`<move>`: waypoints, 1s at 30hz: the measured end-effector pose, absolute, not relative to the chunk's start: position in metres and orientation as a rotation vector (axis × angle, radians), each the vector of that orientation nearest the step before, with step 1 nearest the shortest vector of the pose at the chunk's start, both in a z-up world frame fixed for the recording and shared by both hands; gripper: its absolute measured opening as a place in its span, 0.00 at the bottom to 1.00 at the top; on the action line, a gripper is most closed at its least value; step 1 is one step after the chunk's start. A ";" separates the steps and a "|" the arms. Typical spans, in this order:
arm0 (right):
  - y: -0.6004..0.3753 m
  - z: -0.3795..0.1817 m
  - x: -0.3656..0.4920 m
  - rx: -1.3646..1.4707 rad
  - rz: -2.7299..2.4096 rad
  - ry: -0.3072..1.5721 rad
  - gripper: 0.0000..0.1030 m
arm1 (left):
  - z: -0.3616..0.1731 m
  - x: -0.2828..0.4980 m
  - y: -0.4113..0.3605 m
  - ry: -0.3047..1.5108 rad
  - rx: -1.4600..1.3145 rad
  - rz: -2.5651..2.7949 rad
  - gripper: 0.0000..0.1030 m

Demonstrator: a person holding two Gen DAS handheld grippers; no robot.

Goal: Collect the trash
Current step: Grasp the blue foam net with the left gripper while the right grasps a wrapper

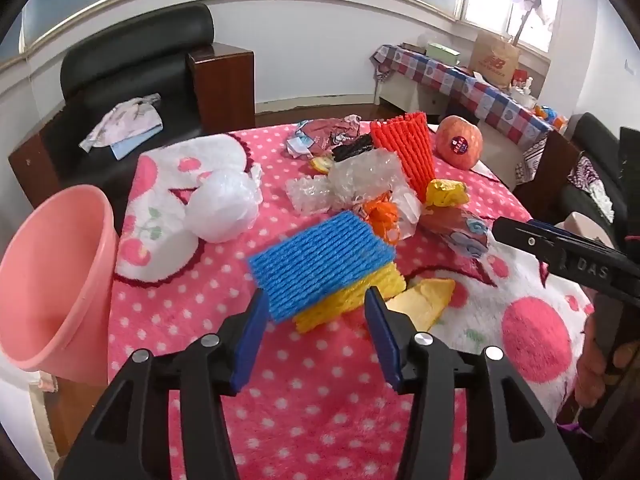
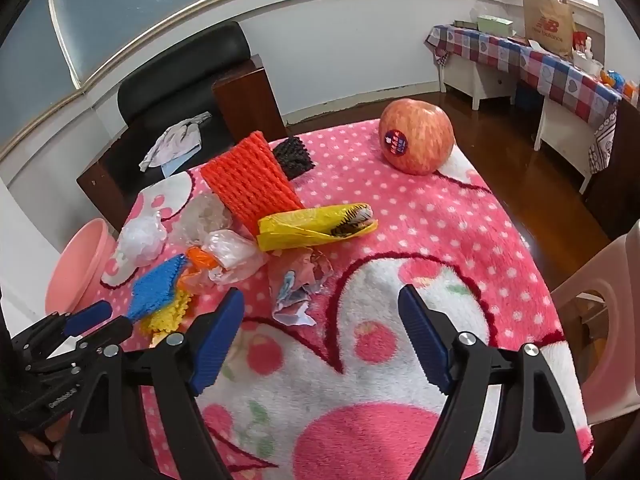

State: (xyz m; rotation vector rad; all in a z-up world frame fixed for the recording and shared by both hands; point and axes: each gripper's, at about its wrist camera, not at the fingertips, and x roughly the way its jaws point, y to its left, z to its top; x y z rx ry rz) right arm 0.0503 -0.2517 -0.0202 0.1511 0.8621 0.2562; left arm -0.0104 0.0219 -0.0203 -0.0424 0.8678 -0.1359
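**Hovering over the trash pile, both jaws apart**

Nearest me, my left gripper stands with jaws apart; the blue foam net and the yellow net beneath it lie between and just beyond the tips, and I cannot tell whether the pads touch them. My right gripper is spread wide over the bare blanket, gripping nothing, with crumpled paper just ahead. Mid-field: a yellow bag, clear wraps, a white bag and an orange net, heaped together. The pink bin stands at the table's left edge. Farthest, an apple sits apart.
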 end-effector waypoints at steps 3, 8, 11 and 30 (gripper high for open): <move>-0.252 -0.024 0.054 0.160 0.264 0.874 0.77 | -0.019 -0.012 0.028 0.866 -0.059 -0.167 0.48; -0.249 -0.029 0.057 0.167 0.283 0.886 0.77 | -0.020 -0.005 0.037 0.882 -0.053 -0.138 0.48; -0.250 -0.032 0.060 0.179 0.291 0.891 0.77 | -0.020 0.002 0.044 0.894 -0.067 -0.135 0.48; -0.249 -0.053 0.083 0.216 0.314 0.971 0.59 | -0.036 0.015 0.032 0.938 -0.142 -0.175 0.00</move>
